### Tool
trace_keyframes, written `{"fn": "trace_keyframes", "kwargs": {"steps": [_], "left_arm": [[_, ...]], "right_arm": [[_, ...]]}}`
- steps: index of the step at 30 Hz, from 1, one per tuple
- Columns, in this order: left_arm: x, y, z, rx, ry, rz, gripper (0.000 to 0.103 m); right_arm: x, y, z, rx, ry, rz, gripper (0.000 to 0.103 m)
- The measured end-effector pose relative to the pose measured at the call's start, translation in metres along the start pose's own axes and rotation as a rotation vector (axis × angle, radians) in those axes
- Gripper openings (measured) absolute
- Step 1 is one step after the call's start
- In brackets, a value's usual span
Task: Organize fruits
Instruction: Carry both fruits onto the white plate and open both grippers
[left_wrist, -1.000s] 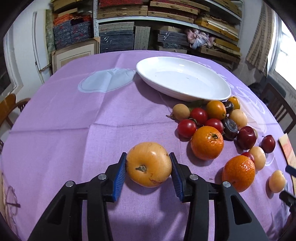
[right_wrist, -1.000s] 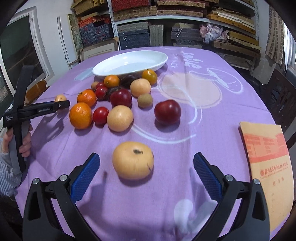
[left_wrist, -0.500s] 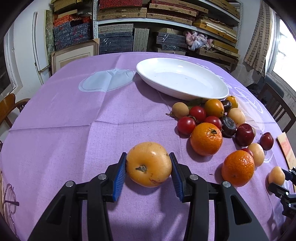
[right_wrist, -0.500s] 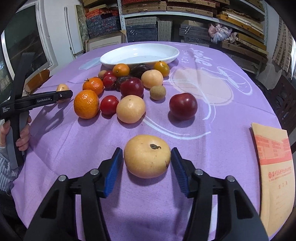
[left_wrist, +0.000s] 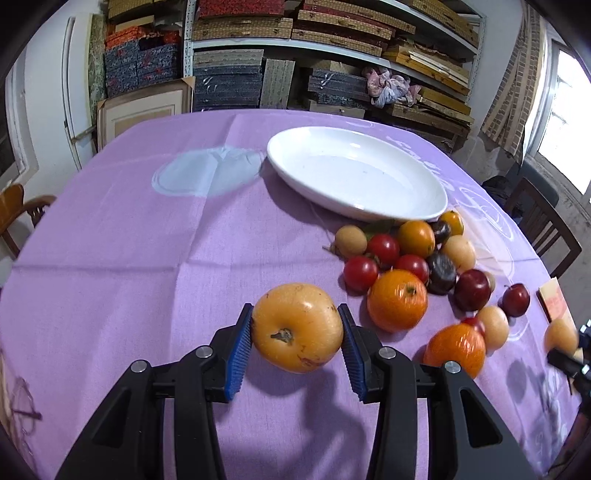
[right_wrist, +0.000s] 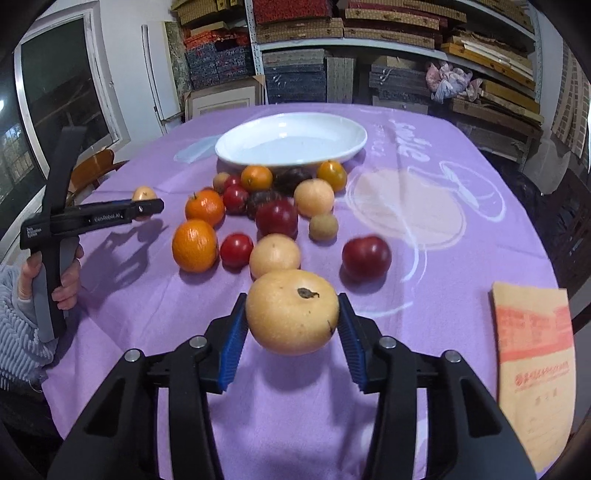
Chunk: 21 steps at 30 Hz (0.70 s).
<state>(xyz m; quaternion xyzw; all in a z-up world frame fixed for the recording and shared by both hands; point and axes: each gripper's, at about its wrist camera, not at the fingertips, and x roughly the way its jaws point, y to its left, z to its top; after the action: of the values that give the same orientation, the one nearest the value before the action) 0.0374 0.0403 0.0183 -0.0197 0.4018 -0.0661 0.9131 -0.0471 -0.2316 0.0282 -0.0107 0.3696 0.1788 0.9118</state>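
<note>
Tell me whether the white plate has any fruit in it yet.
Empty. The white plate shows only bare glossy surface in both views; the loose fruit lies on the purple cloth beside its near rim.

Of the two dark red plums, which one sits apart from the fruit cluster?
The dark red plum lying alone on the cloth, right of the pile and nearest the orange envelope. The other dark red plum sits packed among the clustered fruit.

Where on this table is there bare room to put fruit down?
The white plate holds nothing. Bare purple cloth lies left of the fruit pile, more between the dark red plum and tan envelope. Crowded just before the plate.
</note>
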Motion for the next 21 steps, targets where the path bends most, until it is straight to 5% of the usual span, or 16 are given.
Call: {"fn": "trace_keyframes", "kwargs": {"steps": [4,11,21], "left_arm": [[0.000,-0.014,0.038,0.049,-0.034,0.022,0.045],[0.041,-0.043,0.094,0.053,-0.028,0.011,0.045],[0.112,-0.064,0.128,0.062,0.044,0.012,0.045]], "right_arm": [[0.009,-0.001,0.057,-0.045,-0.057,-0.002,0.046],[0.099,-0.015,0.140,-0.027,-0.013,-0.023,0.046],[0.195,-0.029,0.178,-0.032,0.121,-0.037,0.046]]}}
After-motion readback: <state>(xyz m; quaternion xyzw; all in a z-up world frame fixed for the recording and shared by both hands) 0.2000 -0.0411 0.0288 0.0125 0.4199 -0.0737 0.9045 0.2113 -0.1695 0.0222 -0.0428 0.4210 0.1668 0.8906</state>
